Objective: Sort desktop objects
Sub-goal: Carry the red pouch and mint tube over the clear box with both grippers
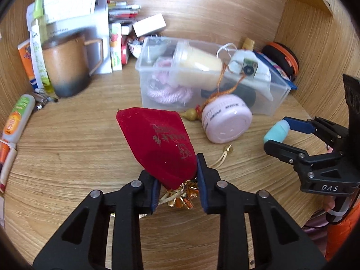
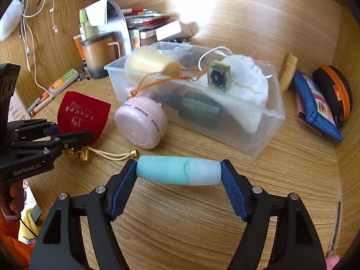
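A red velvet pouch [image 1: 157,144] with gold drawstring tassels lies on the wooden desk, and my left gripper [image 1: 177,180] is shut on its gathered neck. From the right wrist view the same pouch [image 2: 81,114] sits at the left with the left gripper [image 2: 65,138] clamped on it. My right gripper [image 2: 178,173] is shut on a teal and pale-blue capsule-shaped bottle [image 2: 177,171], held end to end between the blue pads. In the left wrist view that bottle [image 1: 275,131] shows at the right in the right gripper [image 1: 279,132]. A pink round jar [image 1: 226,121] lies on its side by the clear bin [image 1: 265,110].
The clear plastic bin [image 2: 265,132] holds a cream cup, pink cord, a dark bottle and a white pouch. A brown mug [image 1: 67,67], tubes, boxes and pens crowd the back left. An orange-rimmed case [image 2: 337,92] and a blue pouch [image 2: 315,108] lie at the right wall.
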Tool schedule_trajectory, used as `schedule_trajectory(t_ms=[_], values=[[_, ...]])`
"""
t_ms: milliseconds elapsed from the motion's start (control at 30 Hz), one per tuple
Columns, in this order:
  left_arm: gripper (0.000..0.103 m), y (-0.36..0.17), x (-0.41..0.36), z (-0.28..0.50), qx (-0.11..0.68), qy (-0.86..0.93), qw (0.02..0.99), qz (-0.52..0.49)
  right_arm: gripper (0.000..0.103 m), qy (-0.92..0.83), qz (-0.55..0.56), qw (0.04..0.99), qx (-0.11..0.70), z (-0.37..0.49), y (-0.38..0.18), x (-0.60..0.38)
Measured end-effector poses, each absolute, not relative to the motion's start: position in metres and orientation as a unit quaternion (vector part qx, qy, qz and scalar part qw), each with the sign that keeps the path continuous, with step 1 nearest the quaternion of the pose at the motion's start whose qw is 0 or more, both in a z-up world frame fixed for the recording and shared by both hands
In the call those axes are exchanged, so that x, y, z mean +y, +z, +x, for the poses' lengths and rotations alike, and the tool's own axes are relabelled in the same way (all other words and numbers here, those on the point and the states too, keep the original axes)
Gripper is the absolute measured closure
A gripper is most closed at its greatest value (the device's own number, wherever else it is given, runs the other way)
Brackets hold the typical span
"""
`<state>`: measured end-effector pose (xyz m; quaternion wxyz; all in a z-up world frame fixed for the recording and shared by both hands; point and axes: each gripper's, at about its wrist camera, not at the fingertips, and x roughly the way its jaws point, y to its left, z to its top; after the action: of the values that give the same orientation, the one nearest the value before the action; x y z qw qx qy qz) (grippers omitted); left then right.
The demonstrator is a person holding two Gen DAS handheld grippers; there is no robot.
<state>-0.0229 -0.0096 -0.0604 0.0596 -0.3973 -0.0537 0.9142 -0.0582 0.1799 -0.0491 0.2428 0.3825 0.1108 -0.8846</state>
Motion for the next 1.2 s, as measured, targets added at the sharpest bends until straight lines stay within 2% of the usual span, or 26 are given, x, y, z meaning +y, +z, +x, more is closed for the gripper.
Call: schedule_trajectory(t_ms=[700, 1200], values=[[0.075, 0.005, -0.01, -0.024, -0.034, 0.944, 0.054, -0.323, 0.032, -0.909, 0.333, 0.229, 0.103, -0.061, -0.004, 0.196], [0.075, 0.041, -0.009, -0.055, -0.025, 0.951, 0.079, -0.299, 0.032, -0.914, 0.322, 0.226, 0.1, -0.09, 0.014, 0.197]])
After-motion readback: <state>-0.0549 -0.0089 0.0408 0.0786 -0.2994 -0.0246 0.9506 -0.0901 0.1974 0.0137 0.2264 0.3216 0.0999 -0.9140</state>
